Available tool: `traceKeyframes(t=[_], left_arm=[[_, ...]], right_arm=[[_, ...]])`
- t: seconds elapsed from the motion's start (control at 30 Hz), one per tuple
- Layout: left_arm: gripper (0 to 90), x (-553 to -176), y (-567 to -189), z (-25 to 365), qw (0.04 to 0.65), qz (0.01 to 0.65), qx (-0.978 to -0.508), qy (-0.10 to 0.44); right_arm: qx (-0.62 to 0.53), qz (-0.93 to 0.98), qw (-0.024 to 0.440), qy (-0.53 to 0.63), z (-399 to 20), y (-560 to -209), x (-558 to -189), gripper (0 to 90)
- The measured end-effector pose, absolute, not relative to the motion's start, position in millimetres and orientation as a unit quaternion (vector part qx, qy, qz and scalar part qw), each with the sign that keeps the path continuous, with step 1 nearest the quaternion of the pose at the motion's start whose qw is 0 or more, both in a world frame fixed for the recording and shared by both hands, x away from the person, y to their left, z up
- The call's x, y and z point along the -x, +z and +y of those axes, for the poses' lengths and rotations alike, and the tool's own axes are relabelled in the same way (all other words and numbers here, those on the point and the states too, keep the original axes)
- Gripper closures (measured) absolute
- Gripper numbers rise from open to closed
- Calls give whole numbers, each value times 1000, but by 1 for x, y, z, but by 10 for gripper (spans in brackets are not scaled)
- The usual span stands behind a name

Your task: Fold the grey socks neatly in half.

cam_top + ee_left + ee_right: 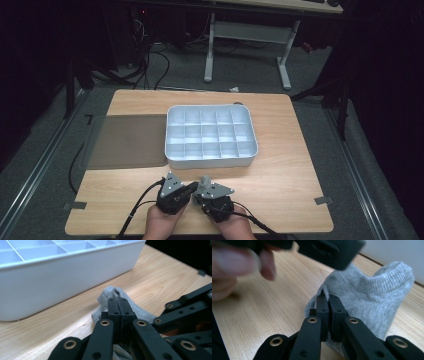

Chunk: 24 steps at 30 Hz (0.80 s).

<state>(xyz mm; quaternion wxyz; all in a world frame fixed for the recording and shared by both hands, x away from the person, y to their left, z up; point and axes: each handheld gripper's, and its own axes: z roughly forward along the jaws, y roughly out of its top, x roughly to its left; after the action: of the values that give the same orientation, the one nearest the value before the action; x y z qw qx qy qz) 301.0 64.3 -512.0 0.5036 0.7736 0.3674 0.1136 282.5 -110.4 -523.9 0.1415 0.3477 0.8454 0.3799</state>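
Note:
A small grey sock point(374, 290) lies bunched on the wooden table point(280, 175), just in front of the white compartment box point(210, 107). My right gripper point(328, 296) is shut, with a fold of the sock's edge pinched between its tips. My left gripper point(117, 300) has its jaws pressed flush together, with the sock point(145, 312) lying under and beyond them; I see no fabric between the pads. From above, the left gripper point(190, 189) and right gripper point(202, 186) meet at the sock point(205, 178) near the table's front edge. The right gripper's links point(187, 307) cross the left gripper view.
The white box's front wall point(50, 290) stands close behind the sock; its several compartments look bare. A dark mat point(127, 140) lies to the left of the box. The left hand's fingers point(237, 265) show blurred in the right gripper view.

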Motion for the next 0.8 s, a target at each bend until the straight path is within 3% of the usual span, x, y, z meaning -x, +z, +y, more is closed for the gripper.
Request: traceKeyframes(t=[0.57,0.8], left_arm=[[900,-306,-528,60,470,376,-790,115],[900,-305,-529,59,468,372,-793,118]], right_arm=[[-348,839,132,398,-118,-517,-280,817],[-378,800,169,435,-146,-487,-283,790]])
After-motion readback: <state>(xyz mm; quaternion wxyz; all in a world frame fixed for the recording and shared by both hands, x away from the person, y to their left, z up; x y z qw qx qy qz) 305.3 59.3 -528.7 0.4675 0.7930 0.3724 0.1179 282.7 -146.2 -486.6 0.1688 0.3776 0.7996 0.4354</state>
